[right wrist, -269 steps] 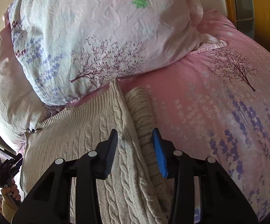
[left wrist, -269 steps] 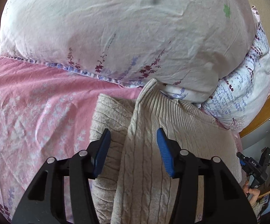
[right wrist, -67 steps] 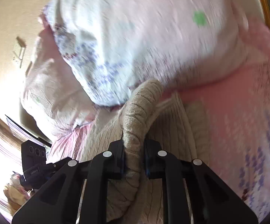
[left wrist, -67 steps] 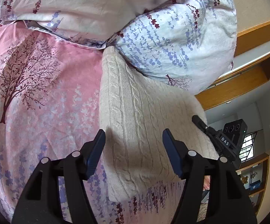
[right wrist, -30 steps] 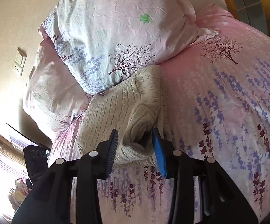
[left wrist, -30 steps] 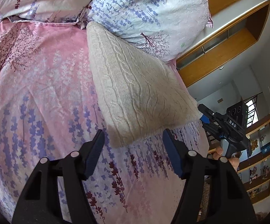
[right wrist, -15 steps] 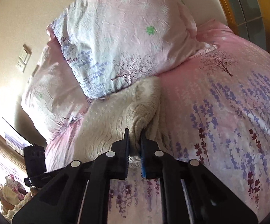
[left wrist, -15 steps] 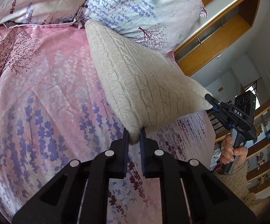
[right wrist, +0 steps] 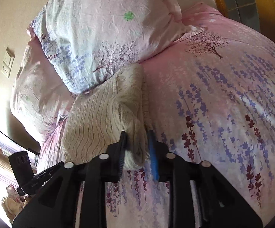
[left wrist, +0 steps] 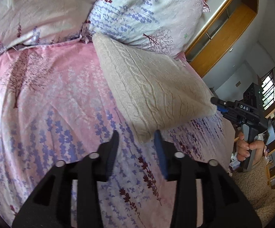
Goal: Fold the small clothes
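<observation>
A cream cable-knit sweater [left wrist: 152,87], folded into a narrow strip, lies on the pink floral bedspread [left wrist: 48,98] with its far end against the pillows. My left gripper [left wrist: 135,140] is open, its jaws parted around the sweater's near left corner. My right gripper [right wrist: 136,142] is open too, its blue pads a little apart with the sweater's near right corner [right wrist: 135,133] loose between them. In the left wrist view the right gripper [left wrist: 223,104] shows at the sweater's other corner.
Two floral pillows [right wrist: 107,30] lie at the head of the bed, touching the sweater's far end. A wooden headboard and shelf [left wrist: 221,36] stand to the right. A wall switch [right wrist: 7,61] is on the left wall. The bed edge lies near the hand [left wrist: 249,146].
Half a second ago both grippers were shut on the sweater's near corners. Both have now opened, and the sweater rests on the bedspread.
</observation>
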The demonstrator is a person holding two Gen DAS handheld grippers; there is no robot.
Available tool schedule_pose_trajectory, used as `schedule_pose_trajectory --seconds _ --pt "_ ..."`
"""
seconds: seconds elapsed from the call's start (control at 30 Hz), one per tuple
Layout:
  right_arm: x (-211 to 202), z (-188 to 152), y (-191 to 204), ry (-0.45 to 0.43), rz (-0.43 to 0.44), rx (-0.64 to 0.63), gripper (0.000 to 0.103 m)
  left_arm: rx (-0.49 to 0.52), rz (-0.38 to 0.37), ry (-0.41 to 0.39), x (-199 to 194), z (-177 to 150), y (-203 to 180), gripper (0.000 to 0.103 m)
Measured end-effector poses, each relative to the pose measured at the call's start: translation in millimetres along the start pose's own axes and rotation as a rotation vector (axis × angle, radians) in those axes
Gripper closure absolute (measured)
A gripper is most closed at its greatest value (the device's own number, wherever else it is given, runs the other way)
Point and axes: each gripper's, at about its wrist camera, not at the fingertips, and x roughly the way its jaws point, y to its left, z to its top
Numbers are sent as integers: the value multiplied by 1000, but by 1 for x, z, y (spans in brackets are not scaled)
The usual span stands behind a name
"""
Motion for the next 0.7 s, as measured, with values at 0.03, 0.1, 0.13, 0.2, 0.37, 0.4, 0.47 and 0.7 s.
schedule_pose_trajectory --seconds 0.03,0.1,0.13,0.2,0.37,0.4,0.47,0.7 --pt "-3 6 -2 -15 8 25 50 4 23 -19 -5 4 0 51" --pt "0 24 -4 -22 49 72 50 -9 50 -42 -8 13 2 45" --pt "4 33 -3 -16 62 87 50 -20 71 -47 -8 18 2 39" --pt "19 53 -2 0 57 110 50 -29 124 -58 -5 28 -2 33" --pt "65 87 -2 74 34 150 50 10 249 -72 14 43 -21 21" --pt "71 90 -2 86 38 151 51 23 287 -64 19 45 -24 19" --pt "81 92 0 107 39 144 57 39 338 -52 32 50 -26 15" --pt "69 99 18 -8 62 38 94 7 307 -39 42 53 -22 13"
